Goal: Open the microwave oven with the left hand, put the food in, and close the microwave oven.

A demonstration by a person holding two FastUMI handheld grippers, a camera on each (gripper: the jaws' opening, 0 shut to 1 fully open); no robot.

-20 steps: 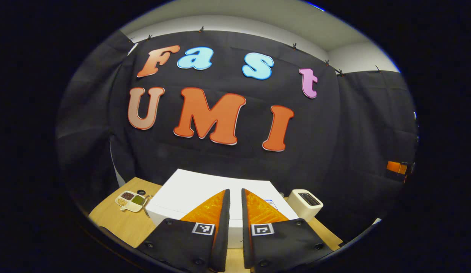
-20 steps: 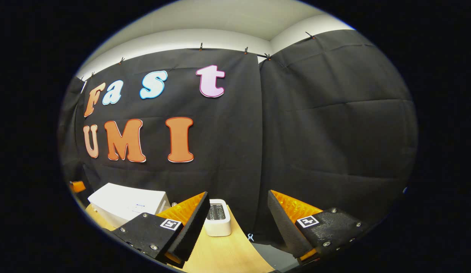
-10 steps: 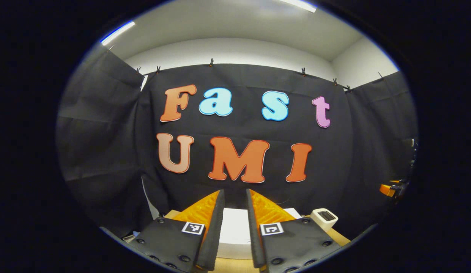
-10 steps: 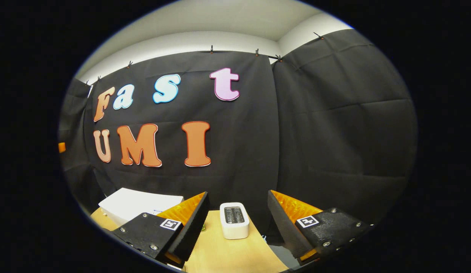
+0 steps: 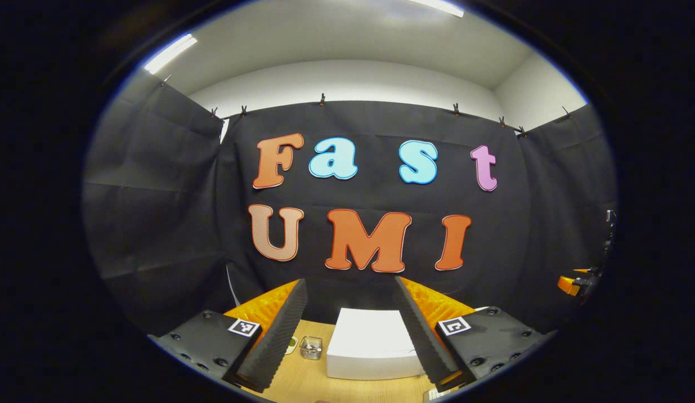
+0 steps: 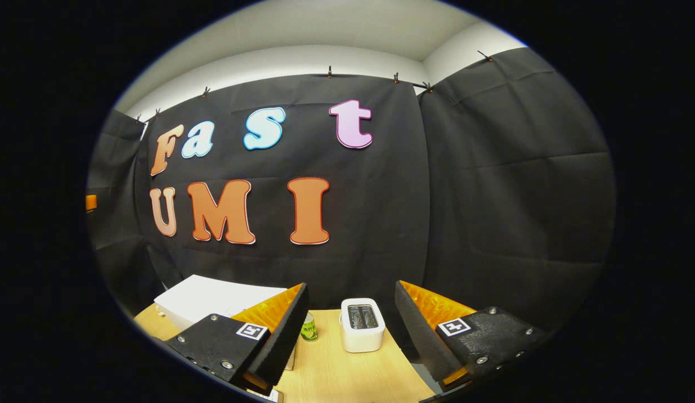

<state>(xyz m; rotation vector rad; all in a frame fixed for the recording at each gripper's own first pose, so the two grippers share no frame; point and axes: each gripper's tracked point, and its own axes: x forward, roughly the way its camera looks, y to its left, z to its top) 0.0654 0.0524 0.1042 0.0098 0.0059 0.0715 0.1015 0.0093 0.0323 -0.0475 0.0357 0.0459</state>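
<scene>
Microwave (image 5: 375, 342) sits on the wooden counter (image 5: 302, 380) in the left gripper view, a plain white box seen from above and behind the fingers, framed between them but well apart from them. The left gripper (image 5: 350, 330) hangs above it with its jaws spread wide and nothing between them. Just left of the microwave stands a small clear glass cup (image 5: 310, 347), and a small pale dish (image 5: 292, 345) peeks out beside the left finger. At the far right edge a bit of the other gripper shows.

In the right gripper view the microwave (image 6: 213, 299) lies to the left, partly behind the left finger. The right gripper (image 6: 351, 330) also has its jaws spread and empty. Between the fingers stand a white toaster (image 6: 362, 324) and a small green jar (image 6: 308, 327), both on the counter (image 6: 347, 375).

As to progress, I judge nothing is done yet: neither gripper touches the microwave, its door side cannot be seen from here, and no food is held. I cannot tell which item is the food. Opening, loading and closing all remain.

No brand or label on the microwave, toaster or jar is readable at this size.
</scene>
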